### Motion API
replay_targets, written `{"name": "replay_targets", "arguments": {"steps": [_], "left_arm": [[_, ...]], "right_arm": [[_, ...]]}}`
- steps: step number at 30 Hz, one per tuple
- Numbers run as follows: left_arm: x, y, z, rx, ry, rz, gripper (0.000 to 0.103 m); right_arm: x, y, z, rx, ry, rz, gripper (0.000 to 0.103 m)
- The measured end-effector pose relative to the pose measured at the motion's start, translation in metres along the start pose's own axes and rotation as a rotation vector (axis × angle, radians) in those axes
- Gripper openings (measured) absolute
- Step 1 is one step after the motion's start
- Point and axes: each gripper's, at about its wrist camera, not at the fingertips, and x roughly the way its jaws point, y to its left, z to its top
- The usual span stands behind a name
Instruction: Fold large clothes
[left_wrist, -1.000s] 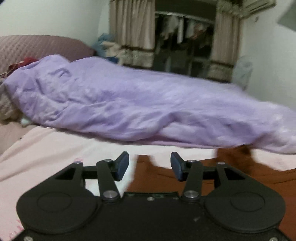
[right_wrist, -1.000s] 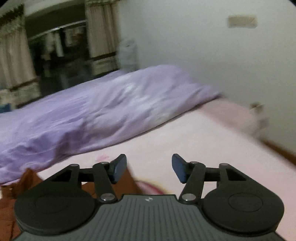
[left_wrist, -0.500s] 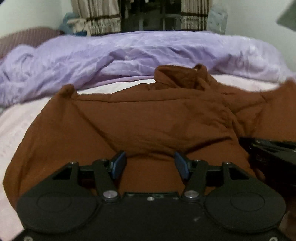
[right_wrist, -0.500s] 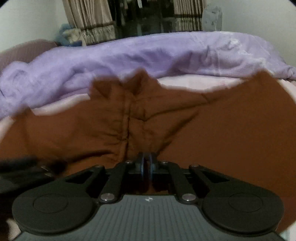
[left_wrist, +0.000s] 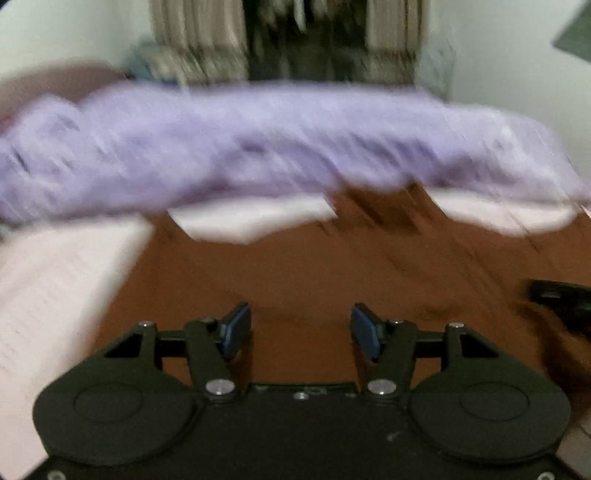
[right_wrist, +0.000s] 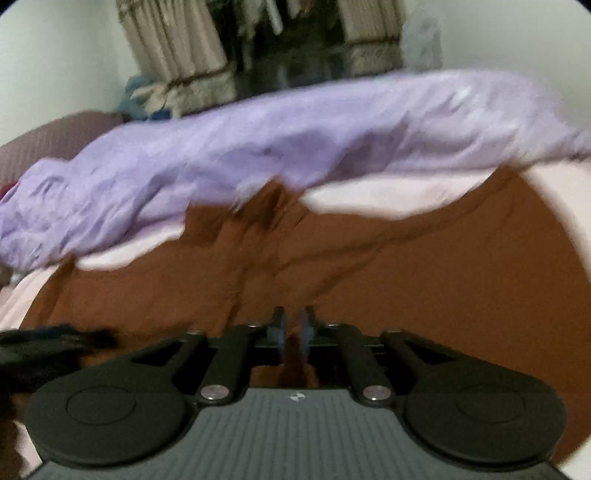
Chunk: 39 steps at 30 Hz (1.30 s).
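Observation:
A large brown garment (left_wrist: 314, 273) lies spread on the pale pink bed sheet (left_wrist: 55, 288); it also fills the right wrist view (right_wrist: 424, 266), collar end far from me. My left gripper (left_wrist: 300, 330) is open just above the garment's near edge, with nothing between its blue pads. My right gripper (right_wrist: 293, 332) is shut on a pinch of the garment's near edge. The right gripper shows at the right edge of the left wrist view (left_wrist: 561, 299). Both views are blurred by motion.
A rumpled purple duvet (left_wrist: 258, 147) lies across the far side of the bed, also in the right wrist view (right_wrist: 258, 155). Curtains (right_wrist: 177, 55) and a dark window stand behind it. A mauve headboard (right_wrist: 55, 136) is at the far left.
Both grippers came down from above the bed to the garment's near edge. The right gripper closed on the cloth half a second ago and still holds it. The left stays open.

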Motion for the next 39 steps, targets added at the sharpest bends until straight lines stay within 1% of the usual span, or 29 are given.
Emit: {"name": "replay_targets", "arguments": {"steps": [1,2,3,4,5,6,7,8,9,10,13,15,17,18,19,21,22,23,24,25,26,27,28,29,30,31,33,36,39], "left_arm": [[-0.003,0.013,0.003,-0.001,-0.05,0.032,0.071],[0.001,0.025,0.004,-0.011,-0.06,0.05,0.074],[0.01,0.038,0.004,-0.027,-0.041,0.062,0.074],[0.024,0.051,0.0,-0.042,-0.003,0.077,0.073],[0.039,0.061,-0.005,-0.046,0.04,0.103,0.073],[0.054,0.07,-0.015,-0.051,0.077,0.122,0.077],[0.071,0.084,-0.027,-0.092,0.099,0.101,0.08],[0.079,0.098,-0.035,-0.186,0.103,0.048,0.081],[0.08,0.111,-0.04,-0.274,0.089,0.003,0.08],[0.078,0.113,-0.038,-0.277,0.089,-0.007,0.081],[0.077,0.101,-0.035,-0.193,0.085,0.032,0.081],[0.072,0.099,-0.032,-0.159,0.079,0.054,0.081],[0.061,0.095,-0.021,-0.115,0.05,0.083,0.078],[0.053,0.092,-0.015,-0.095,0.024,0.097,0.078],[0.05,0.09,-0.007,-0.08,-0.003,0.105,0.079],[0.055,0.088,0.012,-0.059,-0.036,0.116,0.087],[0.059,0.087,0.019,-0.049,-0.043,0.137,0.094],[0.064,0.086,0.023,-0.044,-0.047,0.159,0.099],[0.073,0.087,0.026,-0.038,-0.052,0.176,0.1],[0.084,0.087,0.027,-0.029,-0.043,0.188,0.1],[0.097,0.088,0.026,-0.014,-0.015,0.2,0.1],[0.11,0.09,0.022,0.004,0.03,0.21,0.1],[0.126,0.092,0.016,0.006,0.087,0.212,0.103],[0.137,0.097,0.009,-0.03,0.125,0.183,0.103],[0.139,0.104,0.004,-0.089,0.127,0.153,0.103],[0.138,0.112,0.003,-0.151,0.125,0.131,0.103],[0.136,0.122,0.003,-0.205,0.127,0.105,0.103],[0.136,0.127,0.001,-0.241,0.14,0.079,0.103],[0.132,0.125,0.004,-0.232,0.148,0.089,0.103]], "right_arm": [[-0.006,-0.006,0.005,-0.016,-0.028,-0.045,0.026],[-0.007,-0.014,0.01,-0.032,-0.046,-0.094,0.026],[-0.004,-0.023,0.012,-0.036,-0.045,-0.128,0.026],[0.005,-0.036,0.013,-0.023,-0.023,-0.165,0.025],[0.016,-0.048,0.012,0.001,0.003,-0.183,0.022],[0.029,-0.064,0.008,0.038,0.018,-0.188,0.01],[0.041,-0.079,-0.001,0.082,0.001,-0.175,0.0],[0.049,-0.091,-0.01,0.122,-0.036,-0.151,0.0],[0.051,-0.098,-0.015,0.156,-0.065,-0.12,0.0],[0.048,-0.1,-0.016,0.178,-0.065,-0.104,0.0],[0.048,-0.1,-0.01,0.172,-0.04,-0.1,0.0],[0.045,-0.098,-0.006,0.156,-0.025,-0.104,0.0],[0.031,-0.096,0.005,0.124,-0.031,-0.107,0.009],[0.024,-0.095,0.012,0.105,-0.054,-0.111,0.014],[0.018,-0.094,0.019,0.089,-0.091,-0.136,0.014],[0.013,-0.097,0.035,0.079,-0.159,-0.182,0.014],[0.016,-0.101,0.044,0.078,-0.181,-0.208,0.014],[0.021,-0.105,0.051,0.071,-0.19,-0.232,0.014],[0.032,-0.111,0.058,0.059,-0.189,-0.265,0.014],[0.044,-0.118,0.061,0.046,-0.17,-0.297,0.014],[0.06,-0.126,0.061,0.037,-0.133,-0.318,0.014],[0.075,-0.136,0.058,0.037,-0.094,-0.331,0.013],[0.089,-0.144,0.052,0.044,-0.053,-0.354,0.014],[0.102,-0.154,0.046,0.073,-0.011,-0.386,0.017],[0.096,-0.164,0.042,0.128,-0.025,-0.355,0.017],[0.093,-0.17,0.042,0.166,-0.034,-0.333,0.019],[0.096,-0.175,0.041,0.194,-0.028,-0.317,0.02],[0.098,-0.172,0.04,0.184,-0.027,-0.324,0.021],[0.097,-0.173,0.041,0.187,-0.026,-0.322,0.022]]}}
